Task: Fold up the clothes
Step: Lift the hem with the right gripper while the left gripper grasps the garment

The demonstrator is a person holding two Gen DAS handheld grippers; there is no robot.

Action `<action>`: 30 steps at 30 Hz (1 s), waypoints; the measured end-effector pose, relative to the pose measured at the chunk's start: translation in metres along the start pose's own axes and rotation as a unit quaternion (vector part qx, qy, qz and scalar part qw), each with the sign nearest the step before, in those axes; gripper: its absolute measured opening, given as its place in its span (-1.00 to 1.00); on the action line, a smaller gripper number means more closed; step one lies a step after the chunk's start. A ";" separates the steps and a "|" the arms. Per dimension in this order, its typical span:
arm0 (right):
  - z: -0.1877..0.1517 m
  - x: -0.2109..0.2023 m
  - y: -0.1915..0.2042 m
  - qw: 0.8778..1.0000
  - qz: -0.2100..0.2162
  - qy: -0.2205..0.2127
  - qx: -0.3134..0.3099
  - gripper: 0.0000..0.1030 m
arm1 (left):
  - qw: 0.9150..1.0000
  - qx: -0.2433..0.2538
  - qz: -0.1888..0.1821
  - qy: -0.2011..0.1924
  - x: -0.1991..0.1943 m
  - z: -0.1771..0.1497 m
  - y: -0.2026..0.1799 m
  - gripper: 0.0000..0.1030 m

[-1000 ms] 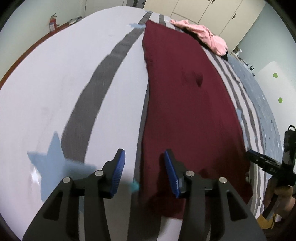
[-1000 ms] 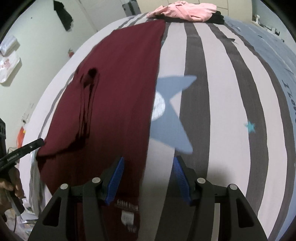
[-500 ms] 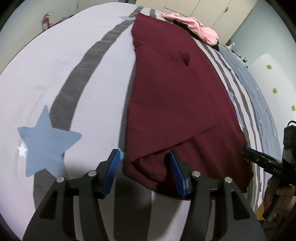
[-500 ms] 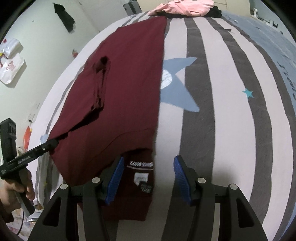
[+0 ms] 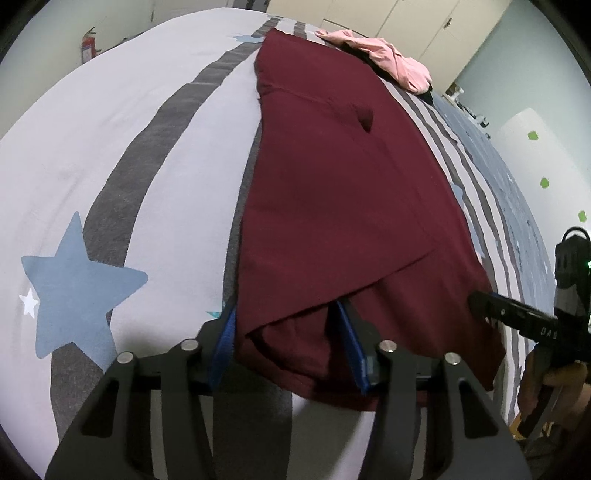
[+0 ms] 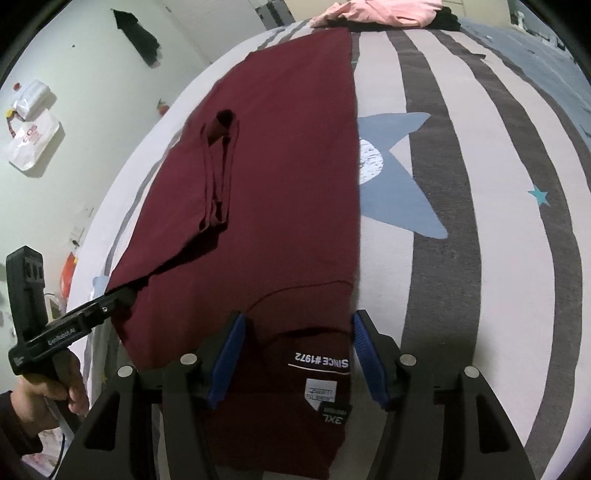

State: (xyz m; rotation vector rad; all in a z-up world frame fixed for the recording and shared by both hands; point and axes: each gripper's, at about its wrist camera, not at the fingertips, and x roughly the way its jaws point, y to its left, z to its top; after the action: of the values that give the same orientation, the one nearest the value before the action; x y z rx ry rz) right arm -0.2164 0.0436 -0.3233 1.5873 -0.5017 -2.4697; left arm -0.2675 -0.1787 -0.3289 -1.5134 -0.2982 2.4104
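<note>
A maroon T-shirt point(image 5: 332, 203) lies lengthwise on the striped bed point(image 5: 110, 129), its sides folded in. My left gripper point(image 5: 284, 314) straddles the shirt's near left corner. Its jaws are closing, with bunched fabric between them and the pads not clamped. In the right wrist view the same T-shirt point(image 6: 277, 184) shows its collar and size label point(image 6: 321, 391) between the fingers of my right gripper point(image 6: 298, 317). Those jaws are opening and stand wide of the cloth. Each view shows the other gripper at the shirt's opposite near corner: the right gripper point(image 5: 517, 317) and the left gripper point(image 6: 74, 321).
A pink garment point(image 5: 384, 62) lies on dark clothing at the bed's far end. Blue stars mark the bedcover point(image 6: 480, 184). A fire extinguisher point(image 5: 88, 46) stands by the left wall, with wardrobe doors point(image 5: 424, 22) behind the bed. A hand point(image 6: 37, 398) holds the left gripper.
Both grippers have come down onto the shirt's near end. The folded corner now sits between the left fingers, and the collar and label between the right fingers.
</note>
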 end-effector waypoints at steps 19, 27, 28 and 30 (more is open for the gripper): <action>0.005 -0.011 -0.004 0.999 0.022 0.021 -0.028 -0.89 | 1.000 0.015 0.009 -0.011 -0.014 0.003 -0.012 -0.82; -0.005 -0.054 0.013 0.998 0.051 0.016 -0.046 -0.90 | 0.999 0.030 0.006 -0.011 -0.067 -0.014 -0.026 -0.84; -0.012 -0.060 0.015 0.997 0.055 0.023 -0.049 -0.90 | 1.000 0.028 0.007 -0.004 -0.072 -0.022 -0.027 -0.84; -0.033 -0.070 0.017 0.996 0.061 0.048 -0.052 -0.90 | 1.000 0.016 0.010 0.020 -0.083 -0.045 -0.027 -0.84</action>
State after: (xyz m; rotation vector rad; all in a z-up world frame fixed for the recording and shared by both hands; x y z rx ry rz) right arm -0.1578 0.0432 -0.2695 1.5760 -0.4334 -2.2804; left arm -0.1889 -0.1803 -0.2696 -1.5553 -0.2371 2.3850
